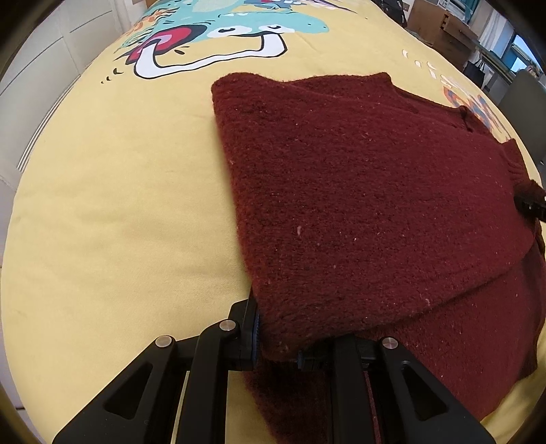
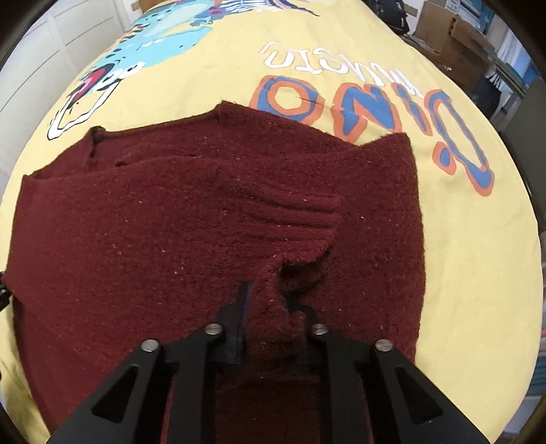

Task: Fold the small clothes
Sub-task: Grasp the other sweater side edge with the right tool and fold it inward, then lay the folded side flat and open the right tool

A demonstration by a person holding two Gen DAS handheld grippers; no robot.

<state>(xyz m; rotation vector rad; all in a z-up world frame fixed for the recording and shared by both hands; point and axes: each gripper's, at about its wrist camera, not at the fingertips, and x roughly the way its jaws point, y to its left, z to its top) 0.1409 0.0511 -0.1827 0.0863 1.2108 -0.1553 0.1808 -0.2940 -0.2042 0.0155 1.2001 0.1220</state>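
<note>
Yellow cloth with a cartoon dinosaur print (image 1: 102, 191) spread over the surface, white cabinet doors (image 1: 41, 78) behind at left, cardboard boxes (image 1: 440, 27) at far right. Left wrist view: dark red knit sweater (image 1: 358, 191) lying on the cloth, right of centre, one layer folded over another, lower layer showing at bottom right. Left tool (image 1: 278, 345) clamped on the near corner of the folded layer, blue pads pressing the knit from both sides, fabric bunched between them. Small black part of the other tool at the sweater's right edge, touching the knit. Right wrist view: same yellow cloth (image 2: 460, 259), "DINO" lettering in blue and orange (image 2: 375, 116) upside down beyond the sweater (image 2: 136, 239), boxes (image 2: 443, 30) at top right. Sweater filling the middle, ribbed cuff of a sleeve (image 2: 300, 211) lying across the body, pointing right. Right tool (image 2: 269, 307) closed on a raised pinch of knit just below the cuff, the pinch standing up between both fingers, a dark hollow beside it at right.
</note>
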